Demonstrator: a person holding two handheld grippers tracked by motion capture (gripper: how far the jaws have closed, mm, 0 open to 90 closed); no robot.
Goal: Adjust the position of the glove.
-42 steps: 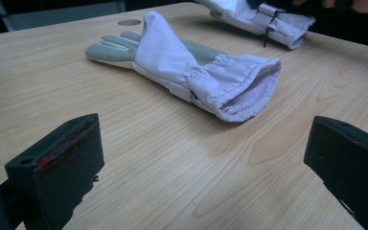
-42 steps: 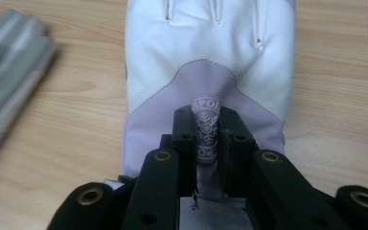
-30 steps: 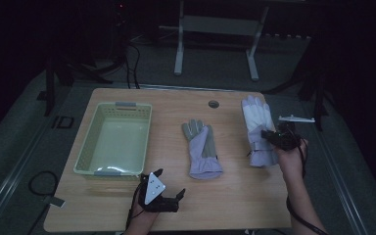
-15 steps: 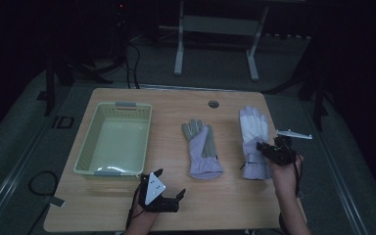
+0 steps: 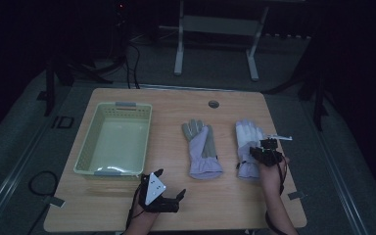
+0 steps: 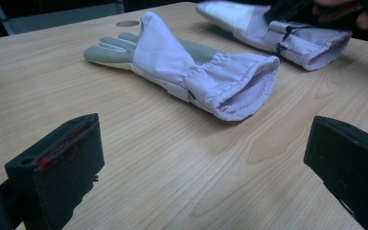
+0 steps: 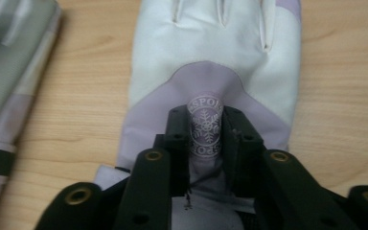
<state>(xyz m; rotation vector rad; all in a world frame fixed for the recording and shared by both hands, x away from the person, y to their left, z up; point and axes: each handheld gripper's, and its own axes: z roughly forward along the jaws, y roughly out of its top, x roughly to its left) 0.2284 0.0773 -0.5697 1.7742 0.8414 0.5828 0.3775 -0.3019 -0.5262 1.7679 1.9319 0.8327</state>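
Two pale lilac-and-white gloves lie flat on the wooden table. The middle glove lies palm up, its cuff toward me. My right gripper points down on the right glove, just above its cuff. Its jaws have just been opening a little; they stand narrow, with the glove's round logo patch bunched between the pads. My left gripper rests near the front edge, wide open and holding nothing, aimed at the middle glove's cuff.
A pale green plastic basket stands on the left half of the table. A small round hole sits near the far edge. The right glove lies close to the table's right side; a metal stand is behind the table.
My right gripper came down and toward the front edge, bringing the right glove with it onto the table beside the middle glove. The left gripper stayed put.
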